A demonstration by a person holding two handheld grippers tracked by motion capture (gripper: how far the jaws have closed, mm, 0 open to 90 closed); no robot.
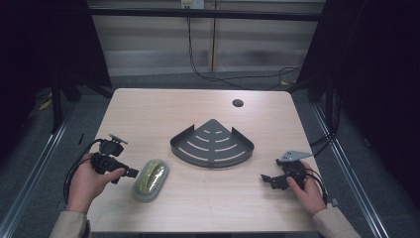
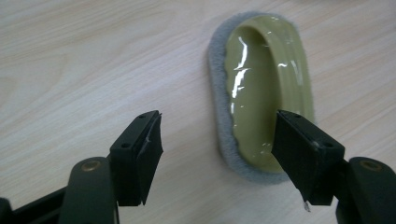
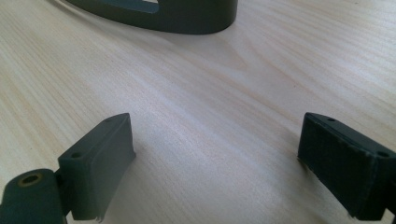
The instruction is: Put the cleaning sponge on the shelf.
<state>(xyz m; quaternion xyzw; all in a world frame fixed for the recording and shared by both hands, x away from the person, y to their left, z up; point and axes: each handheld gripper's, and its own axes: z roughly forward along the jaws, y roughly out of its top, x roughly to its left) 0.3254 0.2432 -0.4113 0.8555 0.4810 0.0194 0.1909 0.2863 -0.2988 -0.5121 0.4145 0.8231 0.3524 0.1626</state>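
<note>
**Lining up on the scrub pad**

We hold the left gripper (image 1: 130,173) just short of the olive-green scrub pad (image 1: 150,179), its jaws about half apart with nothing between them. In the left gripper view the pad (image 2: 264,93) lies flat on the table (image 2: 93,56) ahead of the jaws and off to their right side, its near end partly behind the right jaw, its grey felt rim underneath and the glossy handle on top.

We judge that we are in the approach to a pick: the pads do not yet touch the pad. The next move calls for shifting towards the right jaw's side so both jaws straddle the raised handle across its narrow width, then lowering and closing.

Our right gripper (image 1: 269,180) rests low near the table, jaws wide and empty, with the dark corner rack (image 1: 212,144) ahead of it, well apart.

We read no brand, label or writing anywhere.
</note>
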